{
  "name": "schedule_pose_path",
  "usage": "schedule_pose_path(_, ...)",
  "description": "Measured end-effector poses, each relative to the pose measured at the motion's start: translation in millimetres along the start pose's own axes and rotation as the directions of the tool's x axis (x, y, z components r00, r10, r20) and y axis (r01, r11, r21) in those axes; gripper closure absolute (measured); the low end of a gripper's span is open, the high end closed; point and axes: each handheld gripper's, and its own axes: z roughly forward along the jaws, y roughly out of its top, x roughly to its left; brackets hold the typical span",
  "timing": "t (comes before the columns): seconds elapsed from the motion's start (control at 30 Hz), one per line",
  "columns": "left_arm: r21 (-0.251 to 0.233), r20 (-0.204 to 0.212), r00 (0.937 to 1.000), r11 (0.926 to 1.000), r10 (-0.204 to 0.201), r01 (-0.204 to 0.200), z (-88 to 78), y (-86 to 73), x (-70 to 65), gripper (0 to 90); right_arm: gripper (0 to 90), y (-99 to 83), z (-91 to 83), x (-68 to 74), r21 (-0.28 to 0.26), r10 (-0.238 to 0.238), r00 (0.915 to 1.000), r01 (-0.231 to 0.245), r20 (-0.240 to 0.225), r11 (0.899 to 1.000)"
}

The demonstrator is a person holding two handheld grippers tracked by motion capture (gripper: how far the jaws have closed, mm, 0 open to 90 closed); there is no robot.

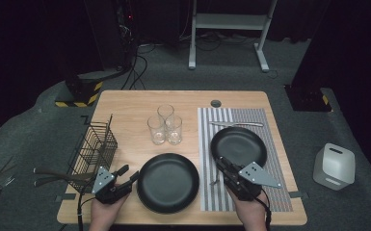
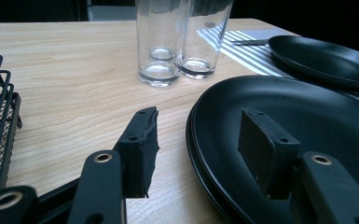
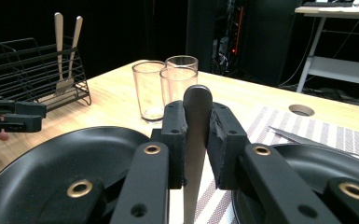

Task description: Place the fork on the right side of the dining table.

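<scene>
My right gripper (image 1: 220, 161) (image 3: 197, 112) is shut on the handle of a silver piece of cutlery (image 3: 197, 97). The handle's rounded end sticks out past the pads, and its other end hangs down over the striped placemat (image 1: 270, 144), between the two black plates. The far plate (image 1: 238, 146) lies on the placemat. The near plate (image 1: 167, 183) (image 2: 307, 107) lies on the wood. My left gripper (image 1: 130, 172) (image 2: 198, 122) is open at the near plate's left rim, with one jaw over the table and the other over the plate. Neither jaw presses on the rim.
Three empty glasses (image 1: 165, 126) (image 2: 177, 42) stand together behind the near plate. A knife (image 1: 236, 124) lies along the placemat's far end. A black wire rack (image 1: 94, 149) (image 3: 32, 70) holding cutlery stands at the left edge. A white device (image 1: 334, 166) sits on the floor to the right.
</scene>
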Motion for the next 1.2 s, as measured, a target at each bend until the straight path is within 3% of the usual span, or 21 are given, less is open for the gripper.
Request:
schedule_pose_path(0.43,-0.013,-0.001,1.0000,0.9999,-0.002,0.002,-1.9,0.1,0.1,48.0,77.2,-1.5,-3.2,-4.4,0.000,0.001,1.0000,-0.001,0.009,1.000)
schedule_pose_path(1.2,-0.010,-0.004,1.0000,0.9999,-0.004,0.004,-1.4,-0.5,2.6,48.0,76.1,-14.0,-23.9,-23.6,-0.017,0.063,0.9970,-0.063,0.045,0.998)
